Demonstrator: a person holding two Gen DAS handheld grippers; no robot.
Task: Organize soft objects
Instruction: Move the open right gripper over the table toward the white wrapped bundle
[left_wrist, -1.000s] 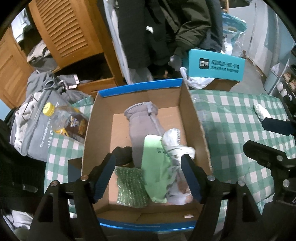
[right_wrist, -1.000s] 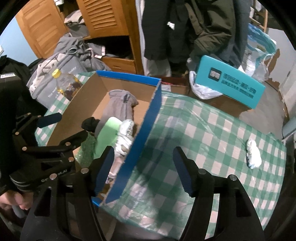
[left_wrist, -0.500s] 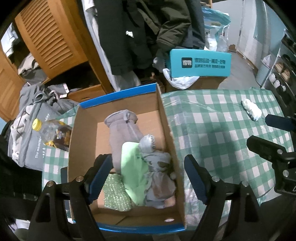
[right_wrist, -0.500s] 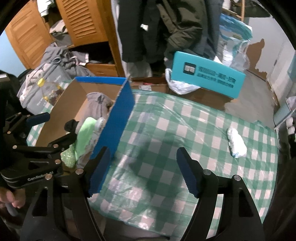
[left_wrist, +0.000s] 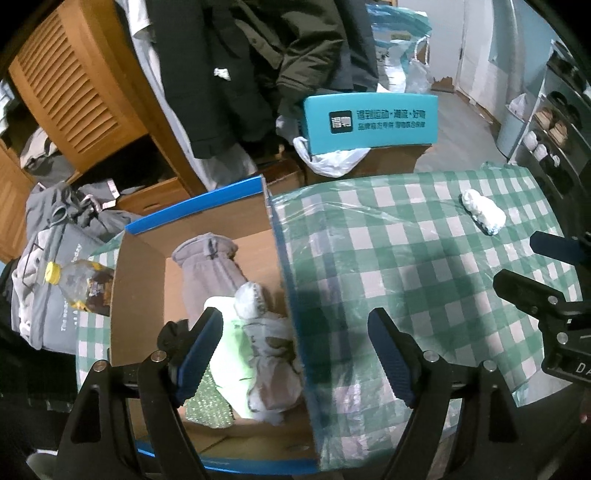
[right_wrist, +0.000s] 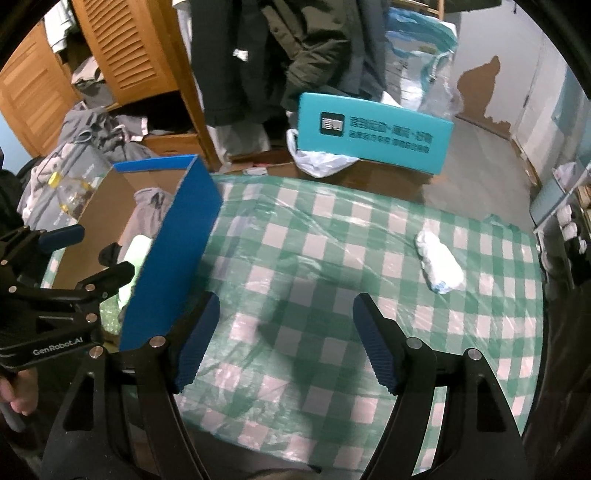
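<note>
A blue-edged cardboard box (left_wrist: 207, 210) (right_wrist: 173, 243) sits at the left of the green checked table (left_wrist: 406, 266) (right_wrist: 332, 236). It holds a grey sock (left_wrist: 210, 273), a pale green cloth (left_wrist: 231, 354), a crumpled grey-white cloth (left_wrist: 269, 365), a green bubble-wrap piece (left_wrist: 207, 406) and a black item (left_wrist: 171, 332). A white rolled cloth (left_wrist: 482, 214) (right_wrist: 439, 264) lies alone at the table's far right. My left gripper (left_wrist: 295, 354) is open and empty above the box's right wall. My right gripper (right_wrist: 284, 339) is open and empty over the table, left of the white cloth.
A plastic bottle with a yellow cap (left_wrist: 79, 284) stands left of the box. A teal box (left_wrist: 369, 122) and plastic bag sit behind the table. Clothes hang at the back, a wooden cabinet (left_wrist: 81, 88) stands at the left, and shelves (left_wrist: 561, 129) at the right.
Both grippers have risen and shifted right, away from the box. The grey-white cloth now lies loose in the box. The white rolled cloth has come nearer the right gripper's view centre.
</note>
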